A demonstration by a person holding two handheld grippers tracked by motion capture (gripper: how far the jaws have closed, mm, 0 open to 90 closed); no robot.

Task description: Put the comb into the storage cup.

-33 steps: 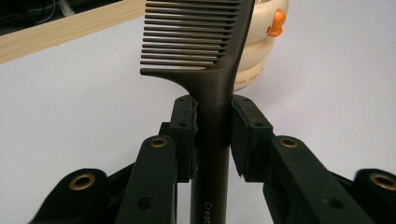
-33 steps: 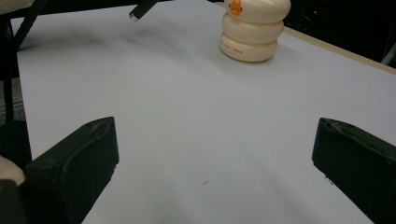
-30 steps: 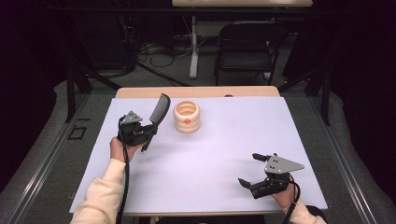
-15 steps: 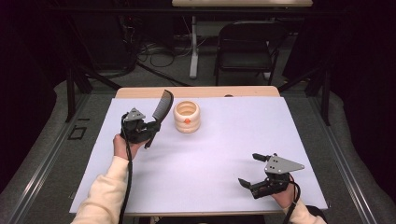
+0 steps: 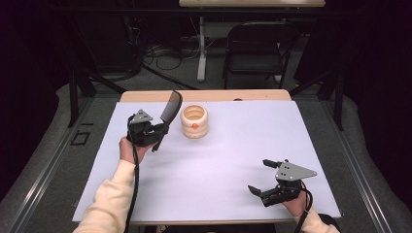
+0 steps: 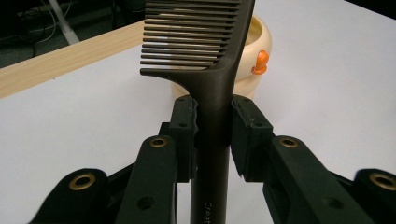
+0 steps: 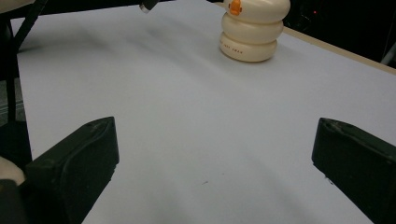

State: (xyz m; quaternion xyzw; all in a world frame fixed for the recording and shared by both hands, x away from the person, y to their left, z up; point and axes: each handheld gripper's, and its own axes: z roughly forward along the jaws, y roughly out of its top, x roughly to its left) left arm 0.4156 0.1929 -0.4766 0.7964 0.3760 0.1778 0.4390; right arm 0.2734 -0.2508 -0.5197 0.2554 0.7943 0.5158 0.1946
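Observation:
My left gripper (image 5: 158, 131) is shut on the handle of a black comb (image 5: 171, 109), held up above the white table top at the back left. In the left gripper view the comb (image 6: 212, 70) stands upright between the two pads, its teeth pointing left. Just past it sits a cream ribbed cup (image 5: 194, 121) with an orange knob; the cup (image 6: 254, 51) is partly hidden behind the comb. The comb's toothed end lies close to the cup's left side. My right gripper (image 5: 263, 175) rests low near the front right, jaws wide open, nothing between them.
A white sheet (image 5: 233, 160) covers the table, with a wooden edge (image 5: 209, 95) along the back. The cup (image 7: 252, 30) stands far ahead in the right gripper view. A dark folding chair (image 5: 255, 48) and cables stand behind the table.
The left hand has carried the comb a little forward and right, closer to the cup. The right gripper has stayed in place.

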